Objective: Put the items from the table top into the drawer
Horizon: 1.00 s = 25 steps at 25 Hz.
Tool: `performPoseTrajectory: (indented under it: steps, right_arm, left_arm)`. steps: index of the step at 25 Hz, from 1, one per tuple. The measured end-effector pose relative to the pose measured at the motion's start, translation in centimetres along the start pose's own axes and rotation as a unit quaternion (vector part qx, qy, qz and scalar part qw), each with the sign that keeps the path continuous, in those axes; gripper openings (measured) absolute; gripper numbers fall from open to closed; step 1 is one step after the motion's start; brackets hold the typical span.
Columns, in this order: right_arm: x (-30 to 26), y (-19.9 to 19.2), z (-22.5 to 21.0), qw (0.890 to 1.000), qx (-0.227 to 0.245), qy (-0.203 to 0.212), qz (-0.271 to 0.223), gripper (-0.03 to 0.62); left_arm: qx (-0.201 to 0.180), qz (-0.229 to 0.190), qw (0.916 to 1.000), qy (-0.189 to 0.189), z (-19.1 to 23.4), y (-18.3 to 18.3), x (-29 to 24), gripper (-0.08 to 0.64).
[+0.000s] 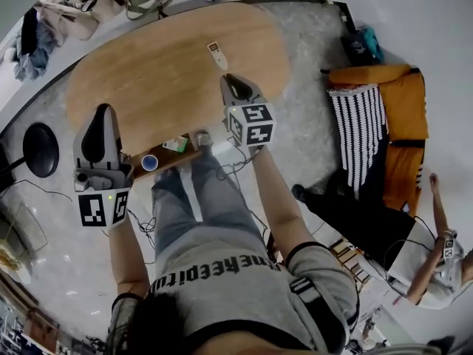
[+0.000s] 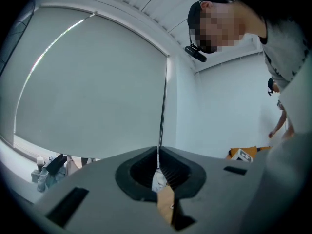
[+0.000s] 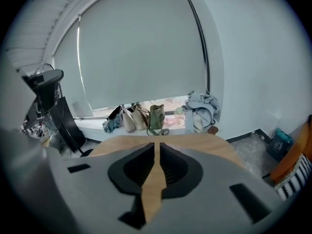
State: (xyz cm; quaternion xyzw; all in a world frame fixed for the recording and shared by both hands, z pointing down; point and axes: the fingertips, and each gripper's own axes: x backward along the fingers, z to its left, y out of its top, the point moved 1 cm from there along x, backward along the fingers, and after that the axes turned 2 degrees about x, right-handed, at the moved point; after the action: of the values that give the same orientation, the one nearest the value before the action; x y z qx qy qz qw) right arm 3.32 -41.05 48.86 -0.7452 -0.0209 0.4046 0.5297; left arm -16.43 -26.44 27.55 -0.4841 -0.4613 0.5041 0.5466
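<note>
An oval wooden table [image 1: 159,72] fills the upper middle of the head view. A white remote control [image 1: 216,55] lies on its far right part. At the table's near edge a drawer [image 1: 171,159] stands pulled out; inside it lie a blue round item [image 1: 150,162], a green and white packet [image 1: 176,144] and a small grey item [image 1: 201,138]. My right gripper [image 1: 230,81] hangs over the table just below the remote, its jaws a narrow slit apart [image 3: 156,145] with nothing between them. Left of the drawer, my left gripper [image 1: 103,111] is held over the table's near left edge, shut and empty [image 2: 157,149].
Several bags [image 3: 141,117] stand on the window ledge beyond the table. A black round stool [image 1: 41,149] is on the floor at left. At right an orange seat [image 1: 403,117] holds a striped cloth [image 1: 360,124]. Another person [image 1: 436,261] is at lower right. Cables trail across the floor.
</note>
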Motion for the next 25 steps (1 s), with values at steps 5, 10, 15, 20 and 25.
performPoseTrajectory:
  steps: [5,10,15,20,25]
  right_arm:
    - [-3.9,-3.3,-2.4,0.999,0.003,0.024,0.045,0.057]
    - [-7.4,-6.7,-4.4,0.995,0.018,0.047,0.083,0.092]
    - [-10.5,-9.8,-5.7,0.991,0.017,0.061,0.116,0.126]
    - [-13.7,-12.3,-7.2,0.988,0.027,0.060,0.138,0.157]
    - [-16.7,-14.5,-8.4,0.985,0.040,0.054,0.157,0.184]
  left_arm:
    - [-0.001,0.020,0.9993,0.032,0.1,-2.6,-0.4,0.012]
    - [0.000,0.035,0.9979,0.054,0.0,-5.1,-0.6,0.012]
    - [0.002,0.047,0.9964,0.071,0.2,-7.4,-0.5,0.012]
    - [0.007,0.060,0.9946,0.084,0.7,-10.0,-0.4,0.012]
    - [0.008,0.070,0.9924,0.101,1.5,-12.1,-0.3,0.012]
